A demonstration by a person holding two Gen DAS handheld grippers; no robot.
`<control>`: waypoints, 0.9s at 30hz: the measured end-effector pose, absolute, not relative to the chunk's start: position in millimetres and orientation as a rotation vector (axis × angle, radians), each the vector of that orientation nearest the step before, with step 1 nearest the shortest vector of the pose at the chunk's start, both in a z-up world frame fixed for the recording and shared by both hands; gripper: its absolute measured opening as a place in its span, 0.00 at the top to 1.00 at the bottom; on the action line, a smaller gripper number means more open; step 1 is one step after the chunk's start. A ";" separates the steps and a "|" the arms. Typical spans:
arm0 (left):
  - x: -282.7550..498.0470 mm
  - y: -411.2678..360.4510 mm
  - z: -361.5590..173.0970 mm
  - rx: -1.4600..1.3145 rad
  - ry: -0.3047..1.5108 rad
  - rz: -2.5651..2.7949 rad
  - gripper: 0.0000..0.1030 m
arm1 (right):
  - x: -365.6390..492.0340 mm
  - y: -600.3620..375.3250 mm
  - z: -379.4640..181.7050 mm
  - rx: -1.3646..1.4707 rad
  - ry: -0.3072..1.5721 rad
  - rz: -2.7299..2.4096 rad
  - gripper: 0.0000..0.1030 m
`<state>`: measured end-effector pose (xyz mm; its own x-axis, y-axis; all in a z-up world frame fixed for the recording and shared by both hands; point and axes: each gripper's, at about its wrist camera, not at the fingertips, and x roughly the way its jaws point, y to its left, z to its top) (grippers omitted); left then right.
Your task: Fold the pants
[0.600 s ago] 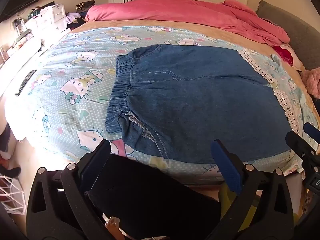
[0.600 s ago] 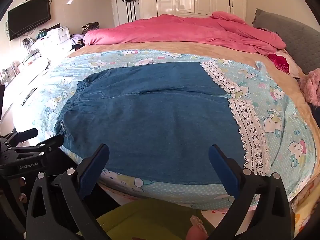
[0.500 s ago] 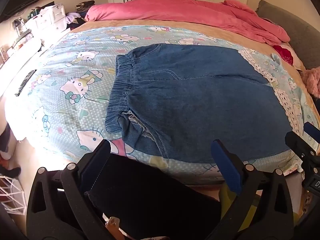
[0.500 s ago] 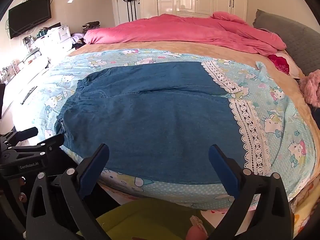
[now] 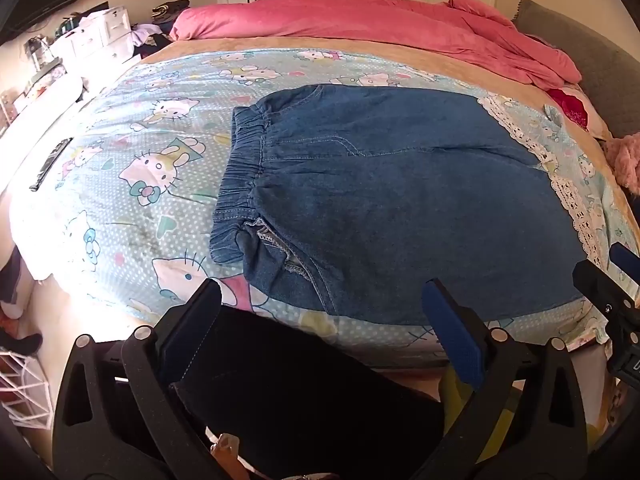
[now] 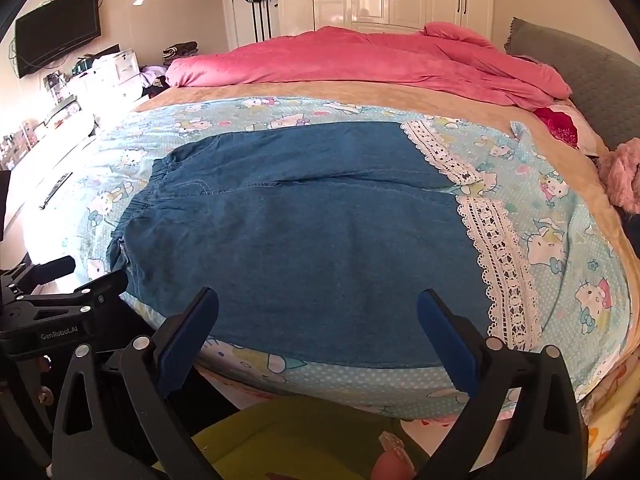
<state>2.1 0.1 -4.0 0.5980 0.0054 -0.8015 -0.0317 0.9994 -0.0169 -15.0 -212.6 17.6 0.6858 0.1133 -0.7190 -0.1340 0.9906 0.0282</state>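
Note:
Blue denim pants [image 5: 400, 204] with white lace hems [image 6: 496, 248] lie flat on the Hello Kitty bed cover [image 5: 132, 168], elastic waistband [image 5: 240, 168] to the left, legs to the right. They also show in the right wrist view [image 6: 304, 232]. My left gripper [image 5: 320, 328] is open and empty, held off the bed's near edge below the waist end. My right gripper [image 6: 318, 330] is open and empty, off the near edge below the legs. The right gripper's tip shows in the left wrist view [image 5: 612, 280], and the left gripper's tip in the right wrist view [image 6: 68, 280].
A pink duvet [image 6: 360, 60] is bunched at the far side of the bed. A grey headboard [image 6: 584, 76] and a pink fluffy item [image 6: 620, 172] are at the right. A dark remote [image 5: 50, 164] lies near the left edge. White drawers [image 6: 120, 68] stand at the left.
Both grippers have barely moved; the view has shifted very slightly. The pants lie as before.

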 end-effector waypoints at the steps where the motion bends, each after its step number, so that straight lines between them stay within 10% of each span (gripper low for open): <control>1: 2.2 -0.1 -4.6 -0.029 0.929 0.021 0.08 | -14.6 -212.6 17.1 -0.028 0.805 0.139 0.04; 27: 1.3 2.3 -5.7 -0.036 0.914 0.027 0.08 | -10.0 -211.9 12.9 -0.033 0.822 0.133 0.04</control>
